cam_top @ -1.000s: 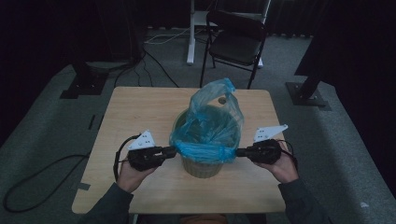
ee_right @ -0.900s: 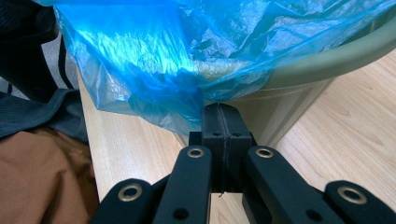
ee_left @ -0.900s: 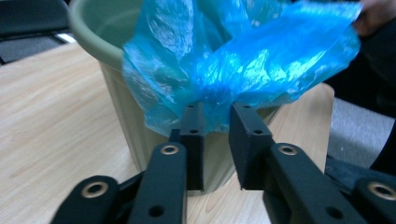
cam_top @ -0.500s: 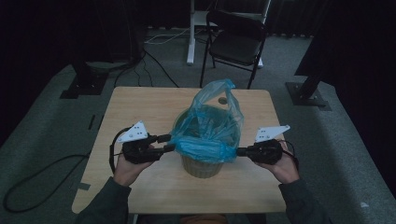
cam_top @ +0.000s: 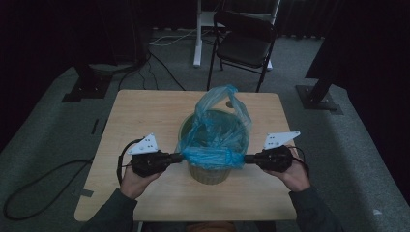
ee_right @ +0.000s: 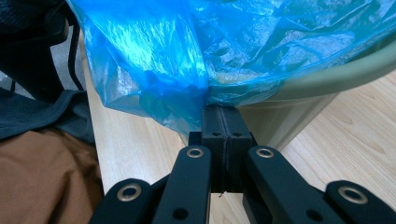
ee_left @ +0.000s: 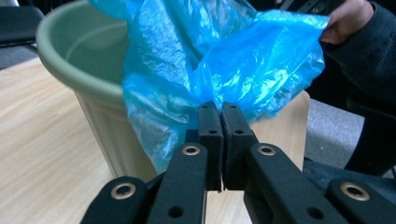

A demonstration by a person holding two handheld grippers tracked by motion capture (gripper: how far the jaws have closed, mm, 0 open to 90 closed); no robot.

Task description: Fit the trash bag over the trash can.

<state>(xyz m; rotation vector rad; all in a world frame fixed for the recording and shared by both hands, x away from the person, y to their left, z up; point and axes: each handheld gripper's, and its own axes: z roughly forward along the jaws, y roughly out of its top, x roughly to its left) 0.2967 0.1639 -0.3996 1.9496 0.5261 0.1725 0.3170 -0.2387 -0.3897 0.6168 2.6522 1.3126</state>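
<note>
High view puts the blue plastic bag (cam_top: 215, 140) at the middle of our scene: it sits in and over a green bin (cam_top: 209, 171) that stands on the table (cam_top: 145, 111), somewhat nearer the front edge, where we stand, than the far one. The bag's upper part rises in a loose peak above the bin's mouth, while its lower rim is stretched level across the bin's near side as a tight band between our two tools.

At the band's left end we have the left gripper (cam_top: 180, 157). Its jaws have just been closing, and in the left gripper view the left gripper (ee_left: 222, 122) is clenched on a pinch of the blue film, the two pads pressed together with the plastic bunched just above them. The bin's ribbed wall and rounded rim stand just beside that pinch.

At the band's right end sits the right gripper (cam_top: 246, 158), level with the left one. In the right gripper view the right gripper (ee_right: 225, 122) is likewise clamped on the bag, its pads tight together under a fold of film, with the bin's rim curving off to one side.

Our hands hold both tools low over the table's front half, one to each side of the bin. Beyond the far edge a dark folding chair (cam_top: 246, 46) stands on the grey floor, and cables (cam_top: 159, 67) trail across it near the far left corner.
</note>
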